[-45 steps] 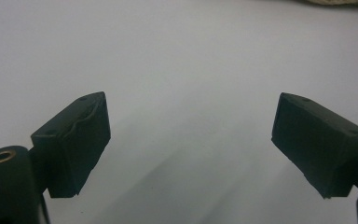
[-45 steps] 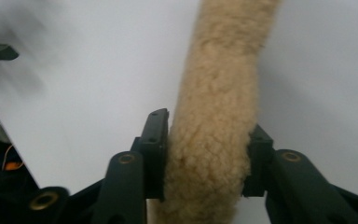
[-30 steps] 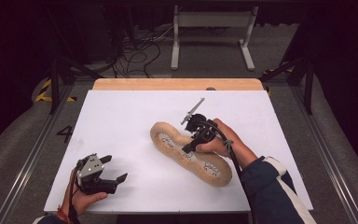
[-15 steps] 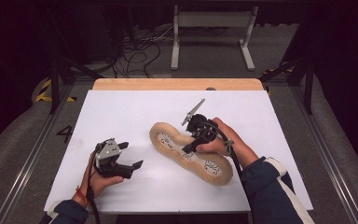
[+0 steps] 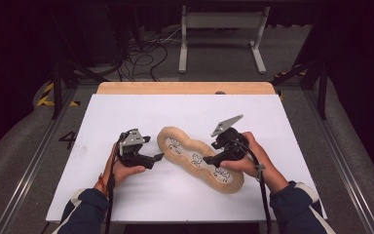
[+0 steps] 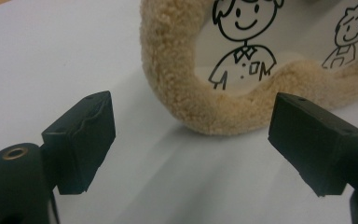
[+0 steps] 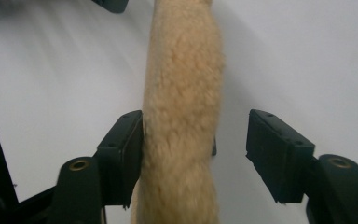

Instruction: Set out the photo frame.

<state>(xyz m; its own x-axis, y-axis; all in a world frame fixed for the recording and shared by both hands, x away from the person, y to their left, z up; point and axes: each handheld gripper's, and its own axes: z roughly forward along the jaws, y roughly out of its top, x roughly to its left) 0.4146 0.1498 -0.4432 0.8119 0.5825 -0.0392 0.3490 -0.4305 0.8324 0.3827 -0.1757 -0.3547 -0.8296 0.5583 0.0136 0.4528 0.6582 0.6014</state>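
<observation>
Fleece rims the peanut-shaped insole — tan, curly pile around a white face printed with cartoon children; no lettering reads. It lies mid-table, long axis from far left to near right. Left gripper gapes empty beside its far-left end. Right gripper, jaws just opening, straddles the near-right rim — one pad touching.

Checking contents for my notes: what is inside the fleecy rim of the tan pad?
Inside the pad lies a white panel with black cartoon figures. The right gripper and hand cover part of it.
</observation>
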